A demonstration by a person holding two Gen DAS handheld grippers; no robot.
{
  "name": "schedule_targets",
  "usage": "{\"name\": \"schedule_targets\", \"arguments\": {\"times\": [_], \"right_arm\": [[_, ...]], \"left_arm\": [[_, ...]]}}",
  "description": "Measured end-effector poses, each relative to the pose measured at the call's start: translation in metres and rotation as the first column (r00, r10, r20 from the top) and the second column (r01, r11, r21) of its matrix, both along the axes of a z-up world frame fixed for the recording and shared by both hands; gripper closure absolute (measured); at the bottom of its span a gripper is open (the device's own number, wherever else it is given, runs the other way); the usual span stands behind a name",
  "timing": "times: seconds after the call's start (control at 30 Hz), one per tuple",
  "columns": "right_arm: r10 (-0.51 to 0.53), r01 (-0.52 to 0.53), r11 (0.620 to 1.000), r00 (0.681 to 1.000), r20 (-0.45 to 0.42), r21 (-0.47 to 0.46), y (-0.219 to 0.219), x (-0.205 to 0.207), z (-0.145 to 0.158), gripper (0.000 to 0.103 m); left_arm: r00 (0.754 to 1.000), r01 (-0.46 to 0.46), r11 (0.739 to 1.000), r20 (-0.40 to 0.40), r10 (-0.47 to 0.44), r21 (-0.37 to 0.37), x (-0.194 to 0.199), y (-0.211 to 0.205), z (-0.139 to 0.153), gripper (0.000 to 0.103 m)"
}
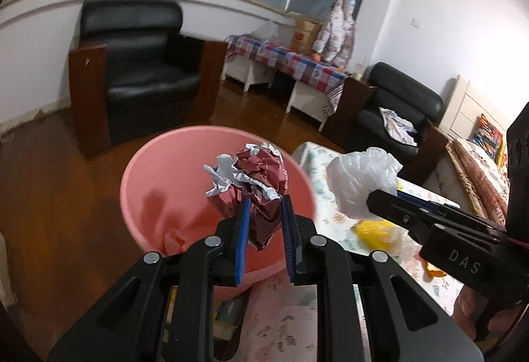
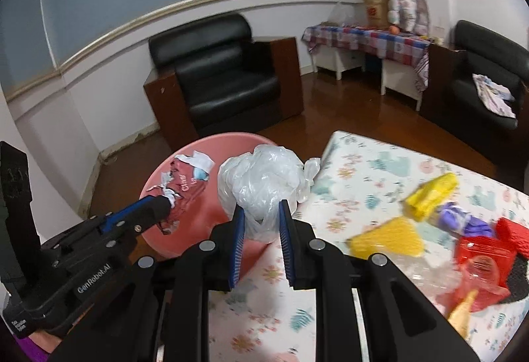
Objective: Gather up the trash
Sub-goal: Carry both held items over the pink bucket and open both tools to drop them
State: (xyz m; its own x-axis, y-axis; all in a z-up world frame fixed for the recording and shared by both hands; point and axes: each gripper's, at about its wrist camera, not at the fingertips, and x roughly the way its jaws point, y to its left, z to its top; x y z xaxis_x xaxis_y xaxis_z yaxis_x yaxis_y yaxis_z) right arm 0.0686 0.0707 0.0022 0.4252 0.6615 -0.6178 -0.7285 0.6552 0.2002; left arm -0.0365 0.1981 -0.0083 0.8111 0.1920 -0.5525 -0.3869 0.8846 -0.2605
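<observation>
My left gripper [image 1: 264, 206] is shut on a crumpled dark red and white wrapper [image 1: 254, 176] and holds it above the open pink bucket [image 1: 158, 170]. Beside it on the right, my right gripper [image 1: 380, 200] is shut on a bunched clear plastic bag [image 1: 360, 180], which hangs over the table edge next to the bucket. In the right wrist view the right gripper [image 2: 263, 213] clamps the plastic bag [image 2: 264, 180], the left gripper [image 2: 165, 206] carries the red wrapper [image 2: 185, 183], and the pink bucket [image 2: 211, 206] lies behind both. Something orange lies at the bucket's bottom [image 1: 175, 236].
A table with a floral cloth [image 2: 363, 163] bears yellow pieces [image 2: 390, 236], a purple crumpled item [image 2: 463, 219], red plastic things [image 2: 486, 249] and a clear cup. A black armchair [image 2: 224, 74] stands behind the bucket on the wood floor; a cloth-covered side table [image 2: 367, 37] and a second armchair lie farther right.
</observation>
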Motion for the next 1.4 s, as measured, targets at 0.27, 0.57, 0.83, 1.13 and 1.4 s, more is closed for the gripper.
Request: {"name": "schedule_targets", "arguments": {"times": [0.27, 0.57, 0.83, 1.13, 1.4], "right_arm": [[0.038, -0.038, 0.998, 0.999, -0.005, -0.055, 0.040, -0.003, -0.019, 0.083], [0.041, -0.044, 0.995, 0.999, -0.028, -0.092, 0.060, 0.004, -0.035, 0.083], [0.037, -0.040, 0.995, 0.999, -0.032, -0.093, 0.064, 0.008, -0.039, 0.079], [0.043, -0.043, 0.997, 0.999, -0.006, -0.069, 0.056, 0.004, -0.032, 0.063], [0.016, -0.017, 0.999, 1.000, -0.009, -0.030, 0.023, 0.000, -0.018, 0.055]], "left_arm": [[0.999, -0.038, 0.999, -0.037, 0.036, -0.030, -0.001, 0.024, -0.016, 0.085], [0.997, -0.061, 0.996, -0.044, 0.058, -0.061, -0.003, 0.035, -0.024, 0.082], [0.996, -0.077, 0.996, -0.051, 0.075, -0.041, -0.003, 0.033, -0.022, 0.071], [0.996, -0.083, 0.996, -0.045, 0.081, -0.041, -0.004, 0.029, -0.015, 0.058], [0.998, -0.057, 0.998, -0.016, 0.056, -0.037, -0.011, 0.023, -0.005, 0.058]]}}
